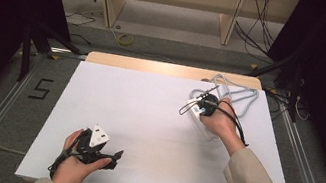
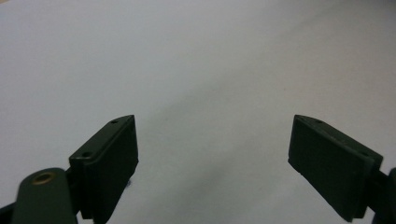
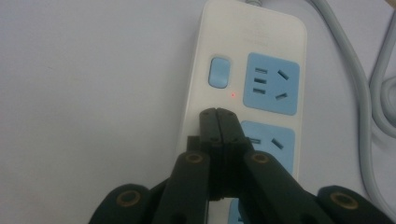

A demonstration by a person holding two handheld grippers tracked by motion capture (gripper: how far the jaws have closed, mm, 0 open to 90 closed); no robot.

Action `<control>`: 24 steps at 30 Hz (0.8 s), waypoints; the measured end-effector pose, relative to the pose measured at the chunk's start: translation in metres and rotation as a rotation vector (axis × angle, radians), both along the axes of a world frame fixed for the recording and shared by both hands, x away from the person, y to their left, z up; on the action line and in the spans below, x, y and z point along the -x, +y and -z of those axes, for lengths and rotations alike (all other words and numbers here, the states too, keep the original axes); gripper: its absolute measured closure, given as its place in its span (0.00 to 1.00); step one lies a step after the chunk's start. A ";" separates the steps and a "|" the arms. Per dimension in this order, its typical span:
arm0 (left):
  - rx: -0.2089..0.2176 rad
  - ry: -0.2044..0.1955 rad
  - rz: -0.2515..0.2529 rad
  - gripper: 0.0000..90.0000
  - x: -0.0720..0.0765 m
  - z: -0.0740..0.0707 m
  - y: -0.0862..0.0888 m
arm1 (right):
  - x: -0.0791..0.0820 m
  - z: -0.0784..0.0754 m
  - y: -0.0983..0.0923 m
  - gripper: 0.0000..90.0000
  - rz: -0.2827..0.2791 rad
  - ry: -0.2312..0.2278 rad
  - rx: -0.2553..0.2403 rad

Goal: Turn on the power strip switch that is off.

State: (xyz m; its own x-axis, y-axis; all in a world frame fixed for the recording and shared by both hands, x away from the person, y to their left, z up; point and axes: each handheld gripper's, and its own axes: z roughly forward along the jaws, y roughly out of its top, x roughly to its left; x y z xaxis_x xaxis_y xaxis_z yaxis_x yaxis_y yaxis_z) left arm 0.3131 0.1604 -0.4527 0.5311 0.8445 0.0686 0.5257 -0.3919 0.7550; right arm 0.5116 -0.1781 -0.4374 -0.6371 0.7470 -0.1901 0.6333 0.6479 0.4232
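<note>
White table, pwr strip w/ coiled cord

"5" marked on floor

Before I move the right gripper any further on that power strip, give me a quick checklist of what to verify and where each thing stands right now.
1. Right gripper jaws closed for a poke: ok, they are pressed together with nothing between them.
2. Tips over the power strip: ok, they sit just below the blue switch.
3. Tips touching the strip: cannot tell.
4. Indicator light: ok, a small red dot glows beside the switch.
5. Grey cord out of the way: ok, it is coiled behind the strip.
6. Left gripper idle: ok, jaws wide apart over bare white table.
</note>
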 end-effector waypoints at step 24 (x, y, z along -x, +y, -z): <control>-0.001 -0.004 0.001 0.17 0.000 0.000 0.000 | 0.000 -0.001 -0.003 1.00 0.014 0.000 -0.036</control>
State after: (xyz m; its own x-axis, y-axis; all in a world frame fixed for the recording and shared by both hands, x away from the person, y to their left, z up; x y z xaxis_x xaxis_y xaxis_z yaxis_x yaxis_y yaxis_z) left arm 0.3130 0.1599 -0.4525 0.5314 0.8441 0.0714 0.5221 -0.3927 0.7571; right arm 0.5115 -0.1811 -0.4365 -0.6269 0.7619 -0.1628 0.6420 0.6236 0.4460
